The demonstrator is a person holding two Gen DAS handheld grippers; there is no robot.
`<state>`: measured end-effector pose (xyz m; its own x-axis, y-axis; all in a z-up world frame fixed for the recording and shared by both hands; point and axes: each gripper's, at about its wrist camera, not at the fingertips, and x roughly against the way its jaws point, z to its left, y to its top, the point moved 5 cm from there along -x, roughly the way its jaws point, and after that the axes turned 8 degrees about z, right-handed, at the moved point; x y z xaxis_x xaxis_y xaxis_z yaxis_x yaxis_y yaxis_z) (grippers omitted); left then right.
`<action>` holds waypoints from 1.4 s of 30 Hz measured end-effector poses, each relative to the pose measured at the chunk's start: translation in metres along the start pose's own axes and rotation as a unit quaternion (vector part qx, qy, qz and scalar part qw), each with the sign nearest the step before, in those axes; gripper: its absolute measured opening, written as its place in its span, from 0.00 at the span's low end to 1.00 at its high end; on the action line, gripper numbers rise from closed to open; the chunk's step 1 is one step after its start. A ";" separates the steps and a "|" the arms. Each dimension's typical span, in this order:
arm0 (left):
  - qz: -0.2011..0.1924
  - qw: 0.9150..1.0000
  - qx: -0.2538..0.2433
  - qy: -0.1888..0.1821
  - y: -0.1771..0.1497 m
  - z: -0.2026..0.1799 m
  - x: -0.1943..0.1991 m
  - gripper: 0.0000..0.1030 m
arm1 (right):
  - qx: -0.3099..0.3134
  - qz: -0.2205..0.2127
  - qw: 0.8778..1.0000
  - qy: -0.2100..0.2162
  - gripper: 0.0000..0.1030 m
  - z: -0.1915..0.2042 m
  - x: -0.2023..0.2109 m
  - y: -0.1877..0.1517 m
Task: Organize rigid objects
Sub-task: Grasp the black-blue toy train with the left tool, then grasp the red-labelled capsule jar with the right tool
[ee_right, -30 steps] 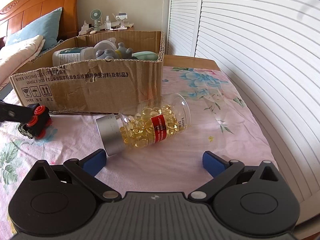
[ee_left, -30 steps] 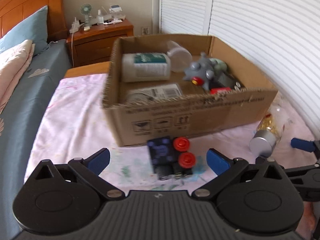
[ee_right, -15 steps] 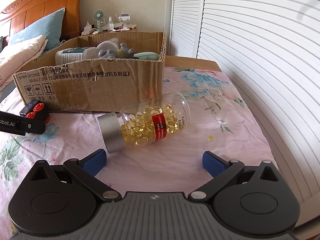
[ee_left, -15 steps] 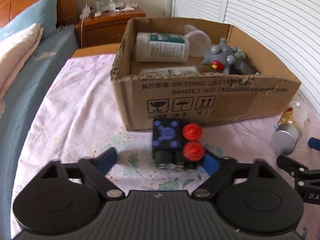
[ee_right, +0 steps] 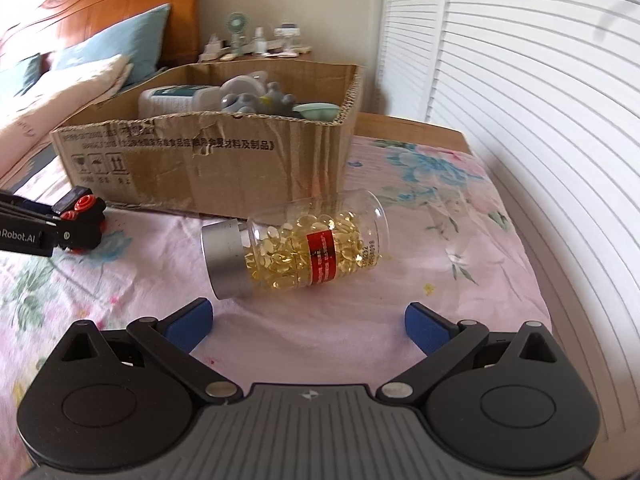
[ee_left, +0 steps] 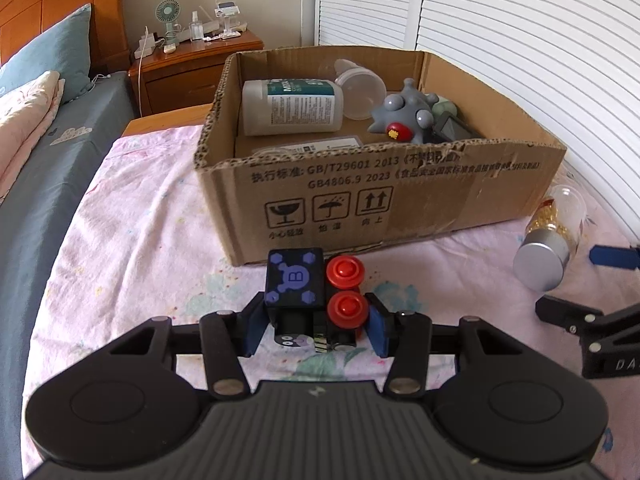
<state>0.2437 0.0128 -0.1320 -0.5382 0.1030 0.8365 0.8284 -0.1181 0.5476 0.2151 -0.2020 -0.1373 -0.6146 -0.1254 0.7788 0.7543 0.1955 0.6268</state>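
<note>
Left gripper has its jaws clamped on the black toy block, with the cardboard box right ahead of them. I'd lift straight up first so it clears the box's near wall, then go forward. Right gripper jaws are spread wide, with the capsule bottle lying just ahead.

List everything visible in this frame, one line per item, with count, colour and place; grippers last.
toy block: 1, black with red knobs, on bedsheet before box, between left fingers
capsule bottle: 1, clear, yellow capsules, silver cap, lying on sheet right of box
cardboard box: 1, brown, on bed
white bottle: 1, in box
grey spiky toy: 1, in box
nightstand: 1, wooden, behind
left gripper: closed on toy block
right gripper: open, before capsule bottle
</note>
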 end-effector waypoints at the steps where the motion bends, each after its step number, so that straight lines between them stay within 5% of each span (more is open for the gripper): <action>1: -0.001 1.000 -0.001 0.000 -0.001 0.000 0.000 0.48 | 0.011 -0.001 1.000 0.009 1.00 -0.001 -0.001 0.001; 15: -0.002 1.000 -0.005 0.000 -0.001 0.001 0.001 0.48 | 0.106 0.020 0.993 0.047 1.00 0.008 -0.015 0.033; 24: -0.008 1.000 -0.004 0.006 0.005 -0.002 -0.004 0.59 | 0.085 0.036 0.995 0.047 1.00 0.027 -0.011 0.040; 35: -0.003 1.000 -0.003 -0.007 0.006 0.001 -0.003 0.48 | 0.058 0.044 0.997 -0.002 0.95 0.031 -0.012 0.048; 42: 0.011 0.999 -0.029 -0.023 0.000 0.005 0.002 0.48 | 0.059 0.056 0.997 0.010 0.95 0.035 -0.001 0.045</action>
<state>0.2433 0.0175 -0.1306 -0.5117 0.1445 0.8470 0.8284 -0.1784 0.5309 0.2411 -0.1587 -0.1109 -0.5229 -0.1164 0.8444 0.7844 0.3220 0.5302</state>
